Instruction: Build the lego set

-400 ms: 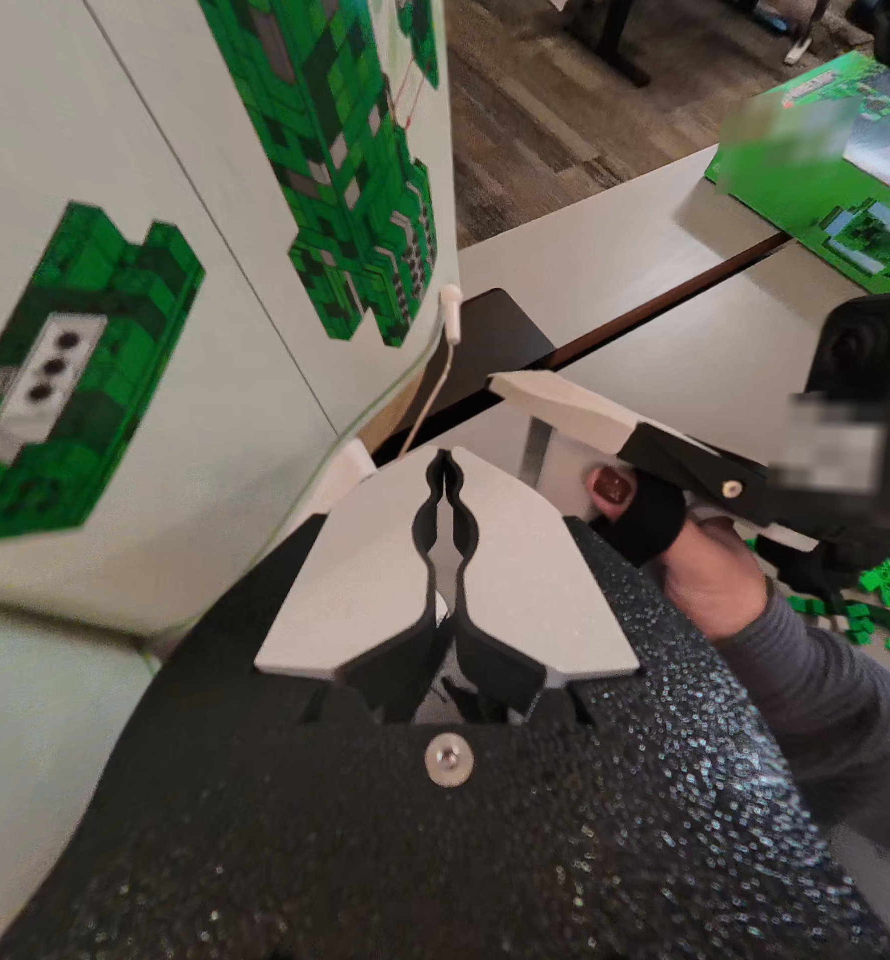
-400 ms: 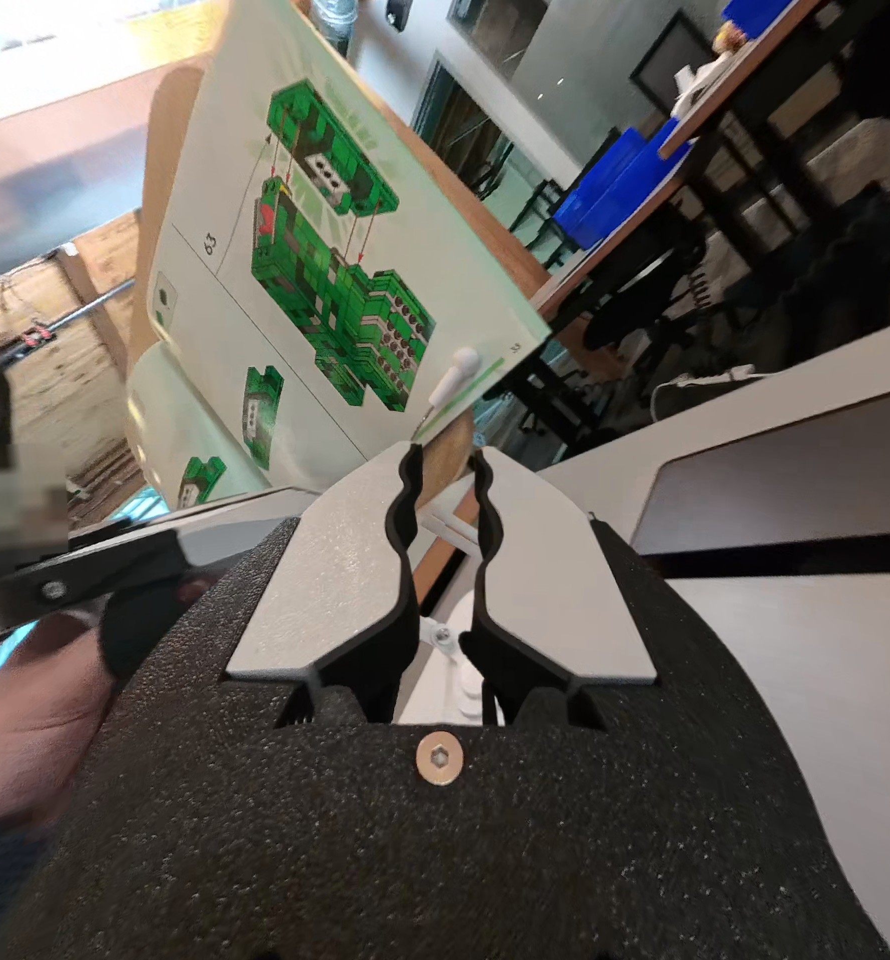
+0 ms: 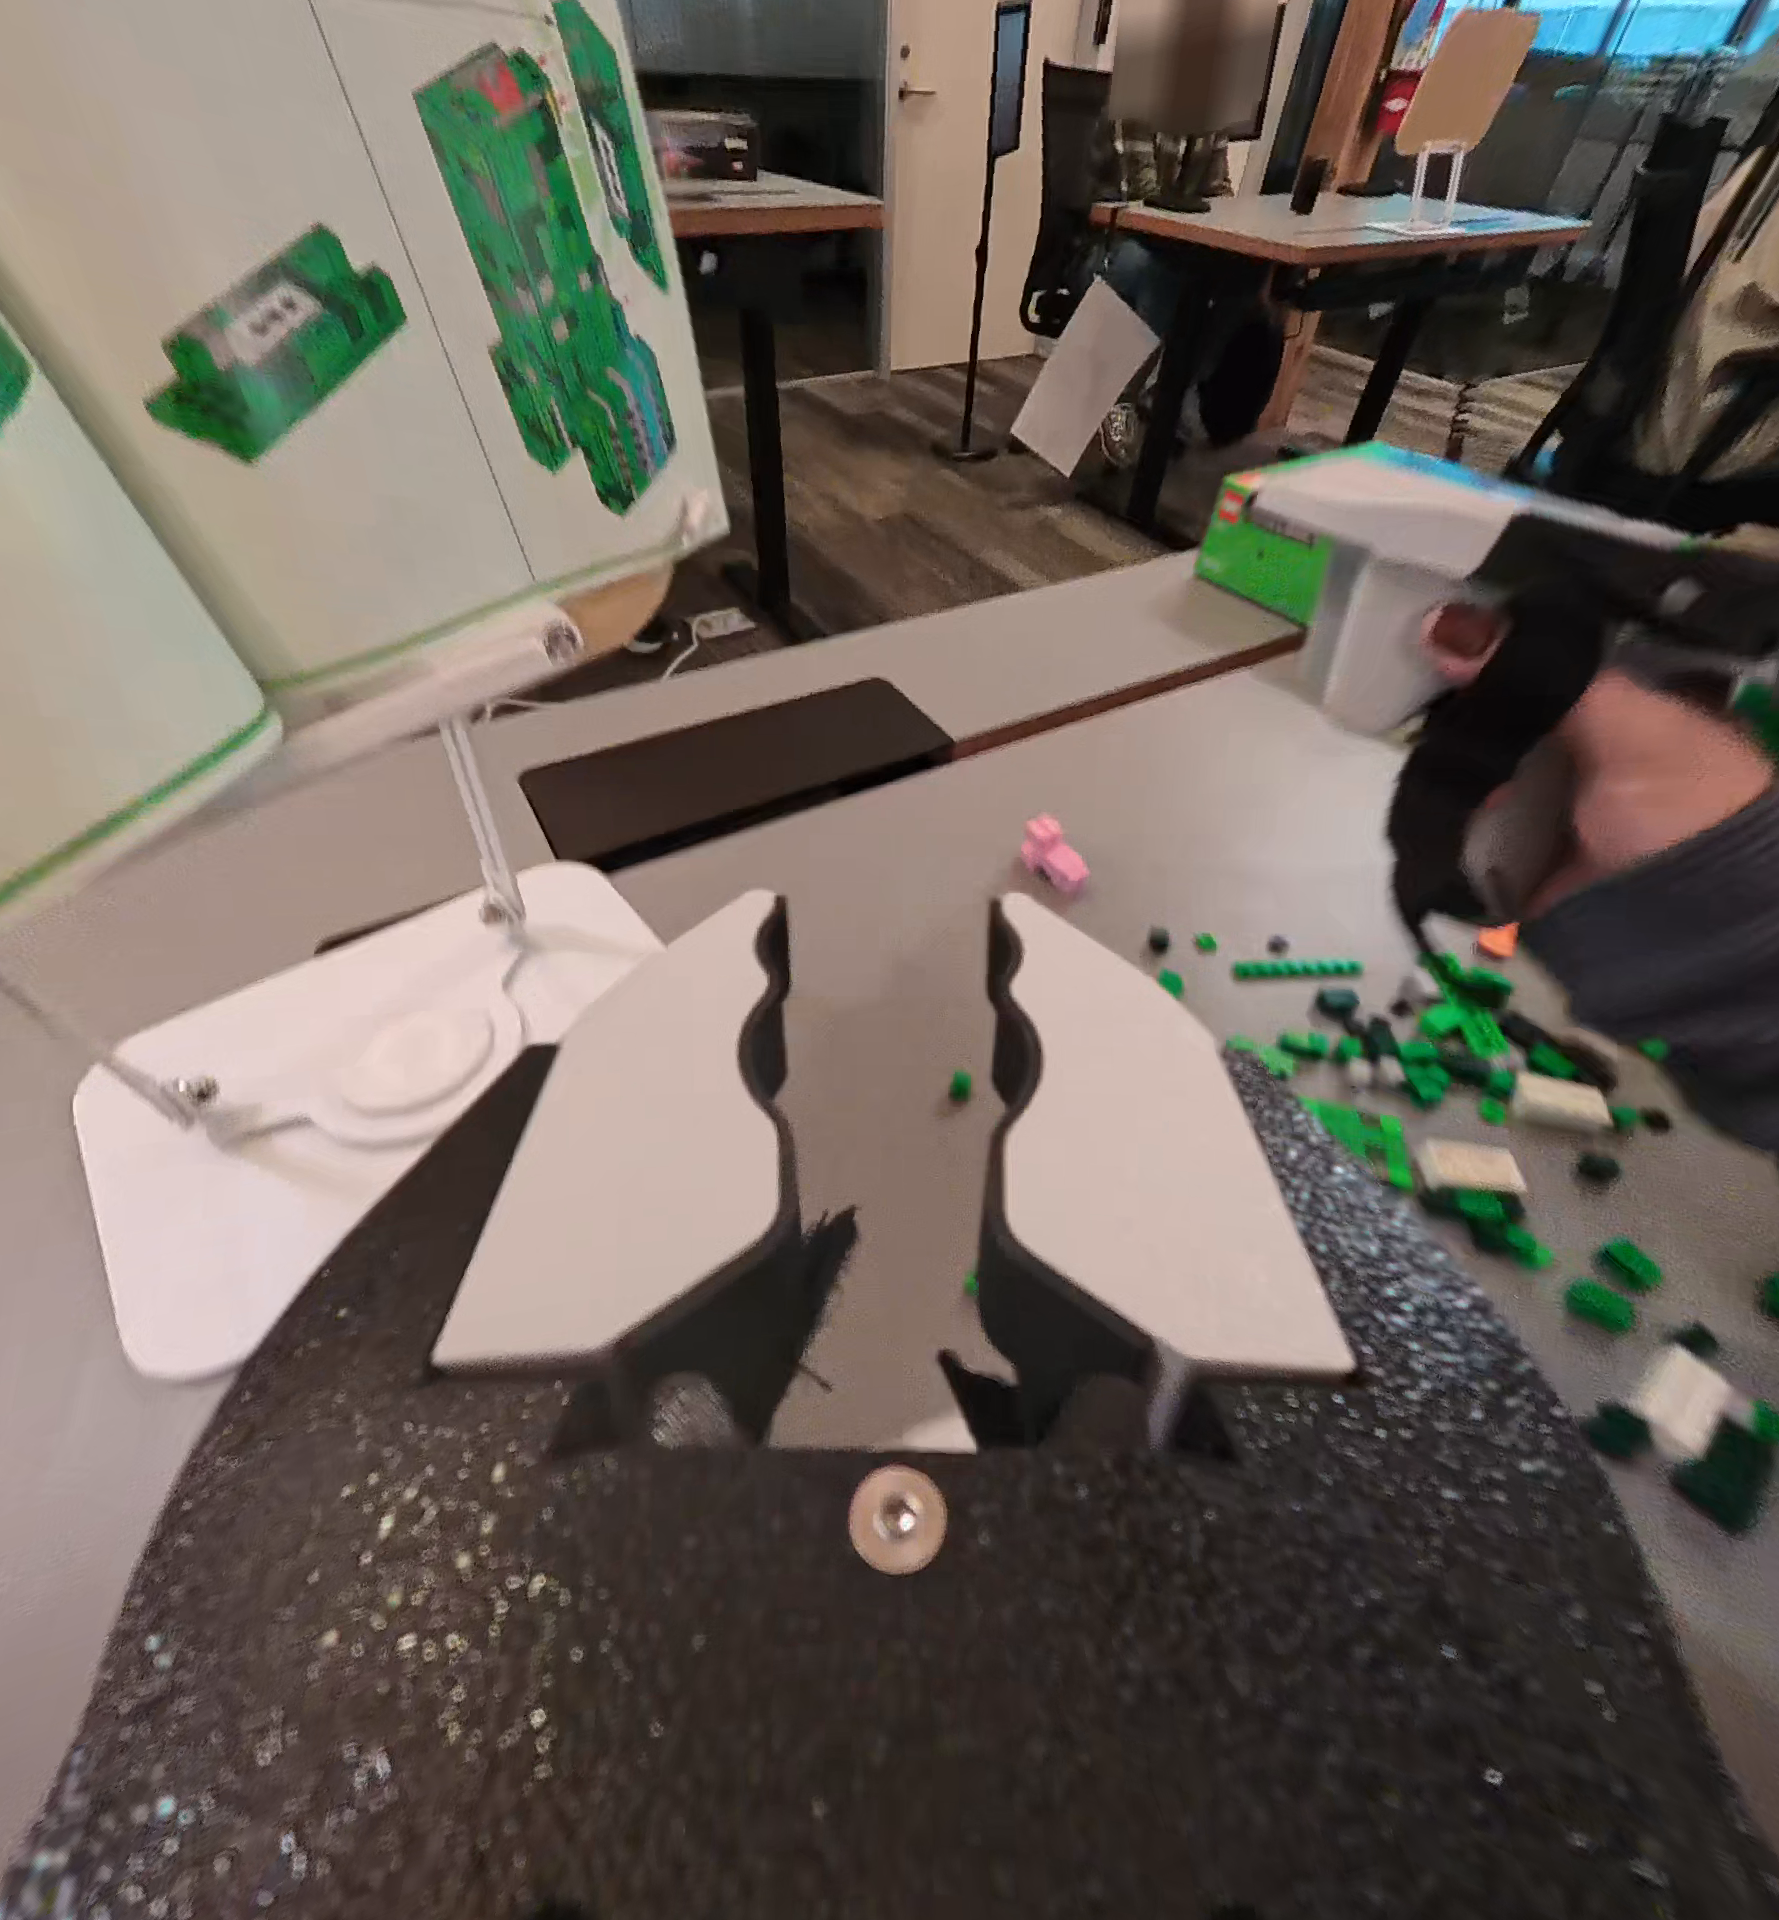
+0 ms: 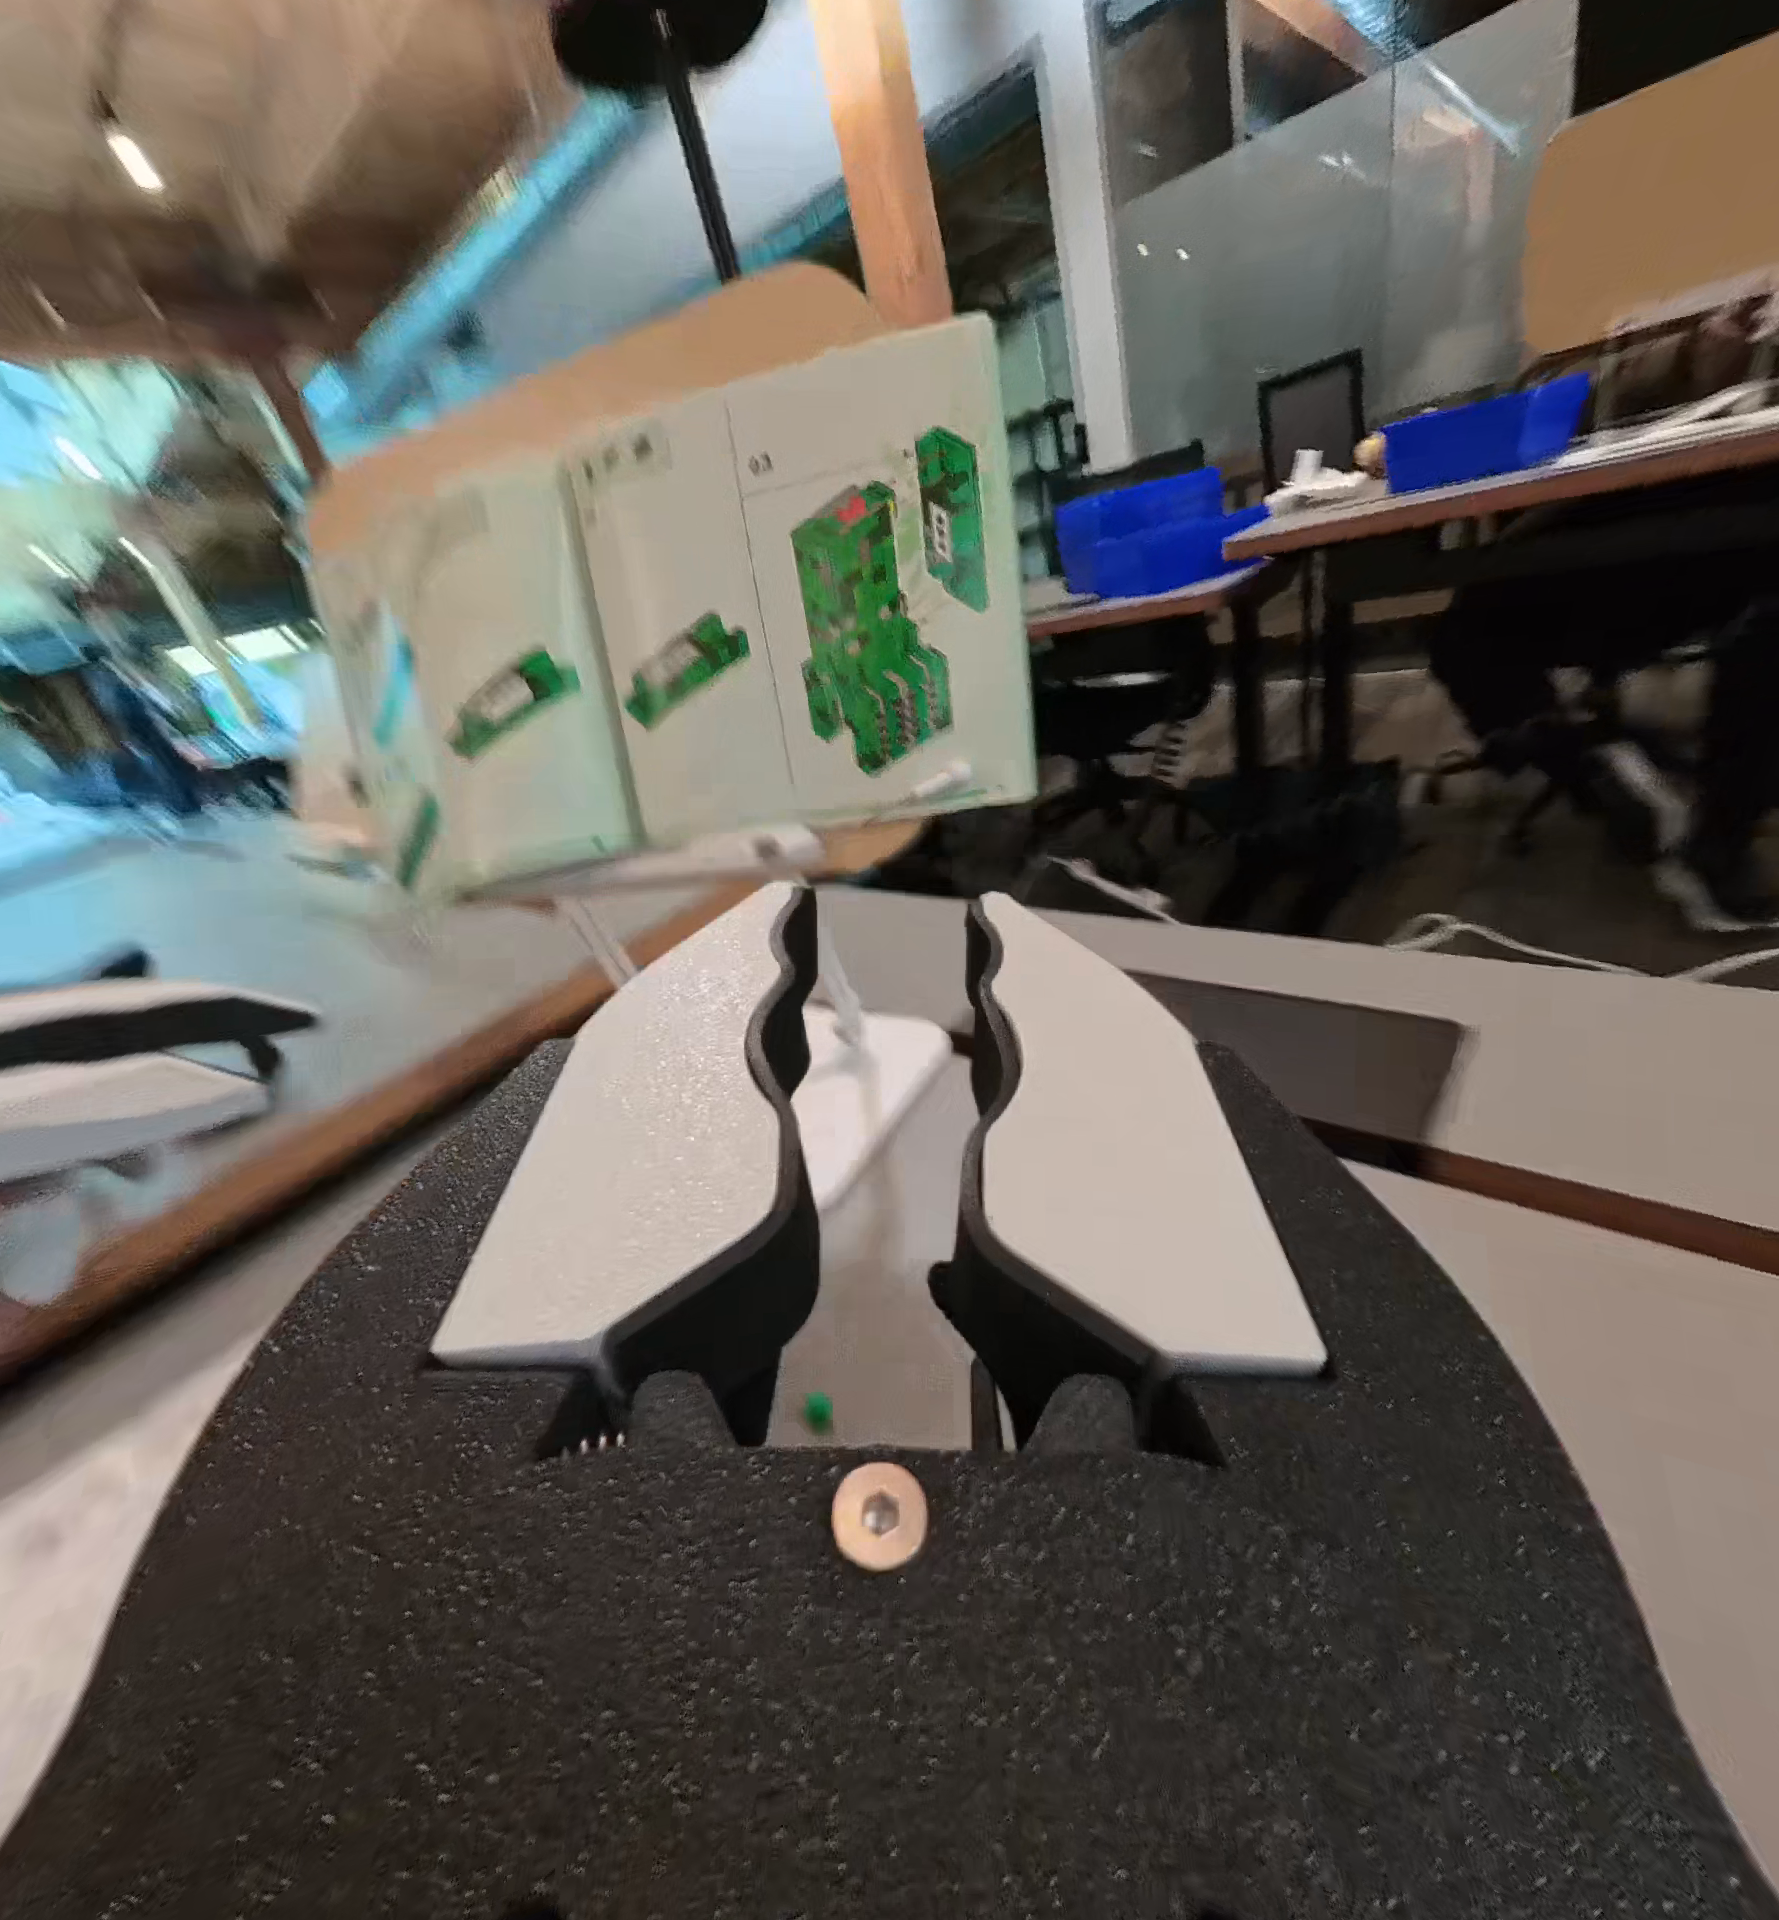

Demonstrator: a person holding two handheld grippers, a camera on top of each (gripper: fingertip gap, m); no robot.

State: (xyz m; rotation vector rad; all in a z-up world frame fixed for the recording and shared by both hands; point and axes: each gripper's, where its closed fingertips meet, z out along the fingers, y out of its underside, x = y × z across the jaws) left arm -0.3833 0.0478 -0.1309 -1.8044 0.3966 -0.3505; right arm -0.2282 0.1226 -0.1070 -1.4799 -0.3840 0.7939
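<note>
My left gripper (image 3: 887,920) is open and empty above the grey table (image 3: 1124,790). Loose green, black and white lego pieces (image 3: 1456,1081) lie scattered to its right, with a small pink figure (image 3: 1053,854) beyond them and a single green stud (image 3: 960,1086) between the fingers' line. The instruction booklet (image 3: 365,343) stands open on a white stand (image 3: 272,1122) at the left. My right gripper (image 4: 890,909) is open and empty, pointing at the booklet (image 4: 760,623); a small green piece (image 4: 816,1410) shows below its base. The right gripper also shows in the left wrist view (image 3: 1384,613), held by a hand.
A green lego box (image 3: 1269,551) sits at the table's far edge. A dark panel (image 3: 729,758) is set in the table. Other desks, chairs, blue bins (image 4: 1155,530) and a seated person (image 3: 1758,301) lie beyond. The left gripper (image 4: 85,1049) shows blurred at the left of the right wrist view. There is about 20 centimetres between the tips of the two grippers.
Both grippers have pulled back from the booklet and their jaws have opened wider. The left gripper was shut close to the page; the table and loose pieces have come into view.
</note>
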